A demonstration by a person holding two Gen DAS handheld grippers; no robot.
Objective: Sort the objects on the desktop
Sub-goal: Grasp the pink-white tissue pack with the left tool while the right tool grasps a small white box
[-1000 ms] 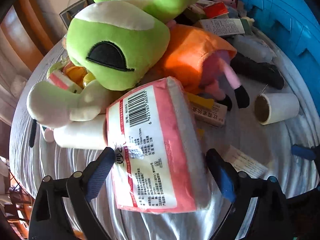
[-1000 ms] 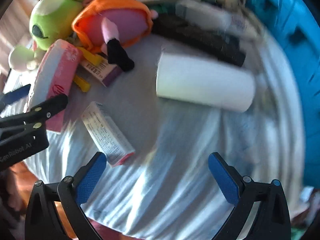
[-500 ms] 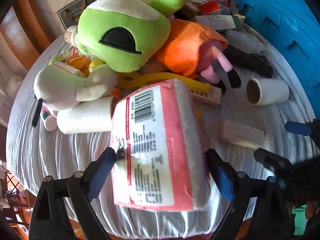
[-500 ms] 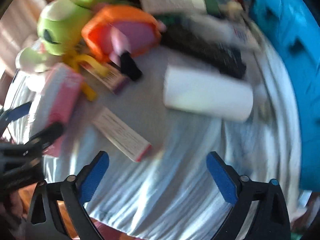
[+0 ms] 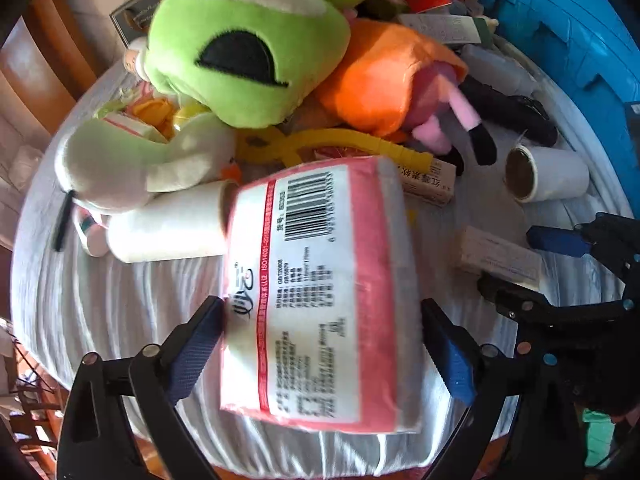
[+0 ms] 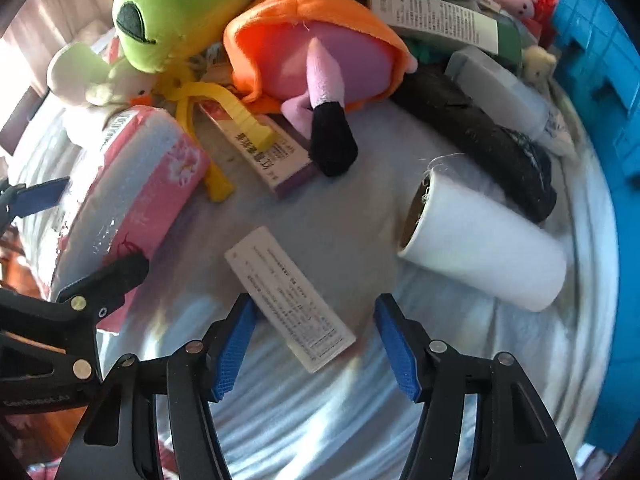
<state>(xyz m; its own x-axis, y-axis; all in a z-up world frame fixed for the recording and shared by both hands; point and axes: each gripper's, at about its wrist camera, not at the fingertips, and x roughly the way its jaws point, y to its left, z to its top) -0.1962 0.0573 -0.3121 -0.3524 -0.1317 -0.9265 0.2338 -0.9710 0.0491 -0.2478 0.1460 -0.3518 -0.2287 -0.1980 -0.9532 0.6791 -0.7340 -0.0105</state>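
Note:
My left gripper is shut on a pink tissue pack, its barcode label facing the camera, held just above the white tablecloth. The right wrist view shows the same pack at the left in the left gripper. My right gripper points down over a small white printed box lying flat on the cloth. Its jaws are closing, the box lies between them, and the right pad stands clear of it. In the left wrist view the right gripper straddles that box.
A pile fills the back: a green frog plush, an orange and pink plush, a yellow strap, a purple-ended box and a black sleeve. White rolls lie on the cloth. A blue crate stands right.
The right gripper has slid left over the small white box, rolled, and its jaws have narrowed around it. The left gripper keeps the tissue pack, shifting only slightly.

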